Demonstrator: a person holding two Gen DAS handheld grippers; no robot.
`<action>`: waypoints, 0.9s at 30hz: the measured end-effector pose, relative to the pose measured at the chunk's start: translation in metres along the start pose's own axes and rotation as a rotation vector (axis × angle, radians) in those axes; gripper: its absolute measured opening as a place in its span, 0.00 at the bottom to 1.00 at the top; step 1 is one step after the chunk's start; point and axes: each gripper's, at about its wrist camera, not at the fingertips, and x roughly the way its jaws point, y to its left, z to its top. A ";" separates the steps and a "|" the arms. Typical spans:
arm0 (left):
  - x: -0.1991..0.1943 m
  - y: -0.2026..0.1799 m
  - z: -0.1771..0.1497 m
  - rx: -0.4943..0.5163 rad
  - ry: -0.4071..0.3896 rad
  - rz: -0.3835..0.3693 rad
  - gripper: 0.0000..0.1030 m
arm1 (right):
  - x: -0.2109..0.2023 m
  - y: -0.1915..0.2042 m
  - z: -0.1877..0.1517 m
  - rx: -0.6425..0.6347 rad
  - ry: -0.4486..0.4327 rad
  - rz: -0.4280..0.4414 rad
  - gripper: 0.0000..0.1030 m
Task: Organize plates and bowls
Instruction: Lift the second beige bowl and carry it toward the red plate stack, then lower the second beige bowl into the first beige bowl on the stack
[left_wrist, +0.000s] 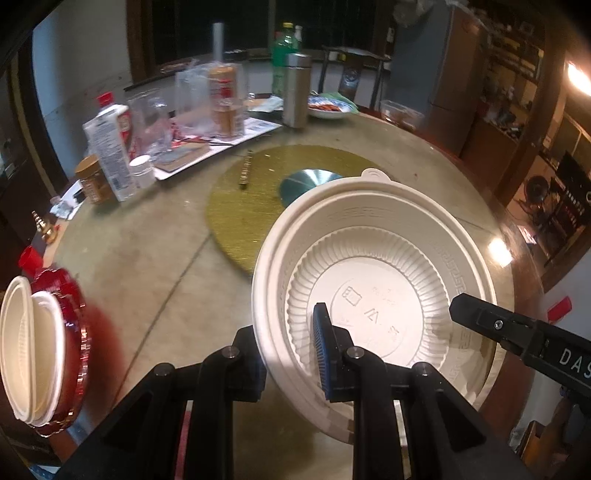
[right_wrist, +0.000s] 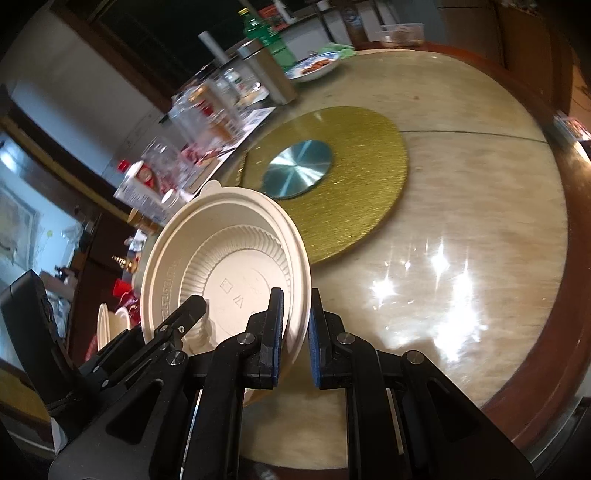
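A white plastic bowl (left_wrist: 373, 266), with a ribbed second bowl nested inside it, hangs tilted above the round marble table (right_wrist: 461, 206). My left gripper (left_wrist: 284, 321) is shut on its near left rim, one blue pad inside and the other finger outside. My right gripper (right_wrist: 296, 295) is shut on the opposite rim of the same bowl (right_wrist: 229, 254). Each view catches a black finger of the other gripper across the bowl. More white bowls (left_wrist: 29, 354) sit in a red dish (left_wrist: 74, 332) at the far left.
A gold round mat (right_wrist: 362, 155) with a silvery disc (right_wrist: 297, 168) lies mid-table. Behind it stand a carton (left_wrist: 109, 151), jars, clear containers, a steel flask (left_wrist: 295, 88), a green bottle (left_wrist: 282, 55) and a patterned plate of food (left_wrist: 327, 107). The brown table rim (right_wrist: 554, 332) curves at the right.
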 end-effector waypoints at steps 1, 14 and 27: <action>-0.002 0.006 -0.001 -0.009 -0.002 -0.001 0.20 | 0.001 0.006 -0.001 -0.009 0.001 0.001 0.12; -0.029 0.073 -0.014 -0.105 -0.044 0.012 0.20 | 0.017 0.079 -0.016 -0.121 0.023 0.011 0.12; -0.057 0.140 -0.030 -0.208 -0.087 0.059 0.20 | 0.044 0.151 -0.031 -0.243 0.068 0.060 0.12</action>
